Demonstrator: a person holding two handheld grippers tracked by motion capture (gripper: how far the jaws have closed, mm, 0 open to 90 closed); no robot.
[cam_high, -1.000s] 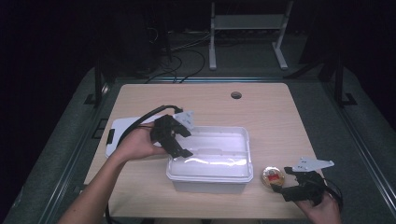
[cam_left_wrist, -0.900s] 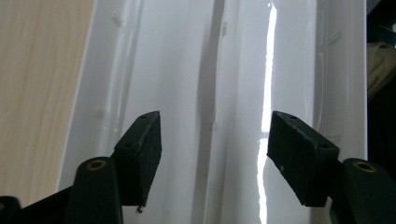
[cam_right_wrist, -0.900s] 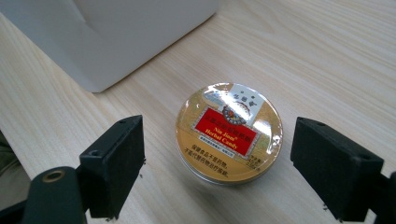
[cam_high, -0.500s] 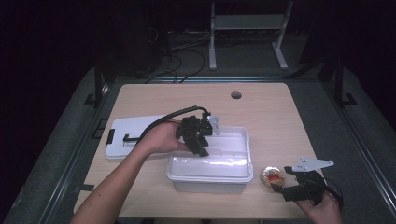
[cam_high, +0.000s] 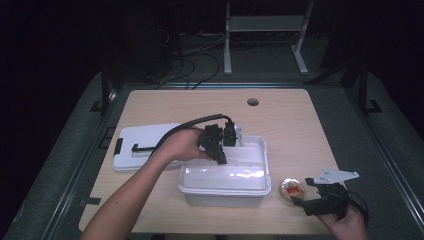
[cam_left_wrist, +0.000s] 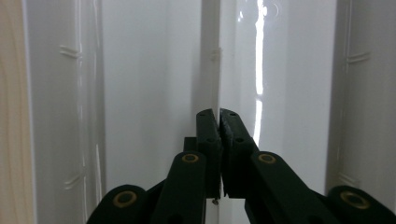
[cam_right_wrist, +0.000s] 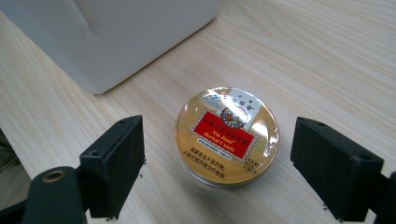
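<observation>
A white plastic box (cam_high: 225, 189) stands open at the middle of the wooden table. My left gripper (cam_high: 220, 152) hangs over the box's back left part, pointing down. In the left gripper view its jaws (cam_left_wrist: 218, 116) are shut, with a thin white edge of the box (cam_left_wrist: 211, 56) running up from between them. A round gold candy tin (cam_high: 291, 190) with a red label lies right of the box. My right gripper (cam_high: 301, 199) stands open, low over the table, one jaw on each side of the tin (cam_right_wrist: 227, 135) and neither touching it.
The box's white lid (cam_high: 142, 145), with a black latch, lies flat on the table left of the box. A cable hole (cam_high: 252, 102) sits near the table's far edge. Bare wood (cam_high: 290, 130) stretches across the back right.
My left hand and gripper have moved right, from the box's left edge beside the lid to above the box's back left part. The right gripper and the tin have stayed put.
</observation>
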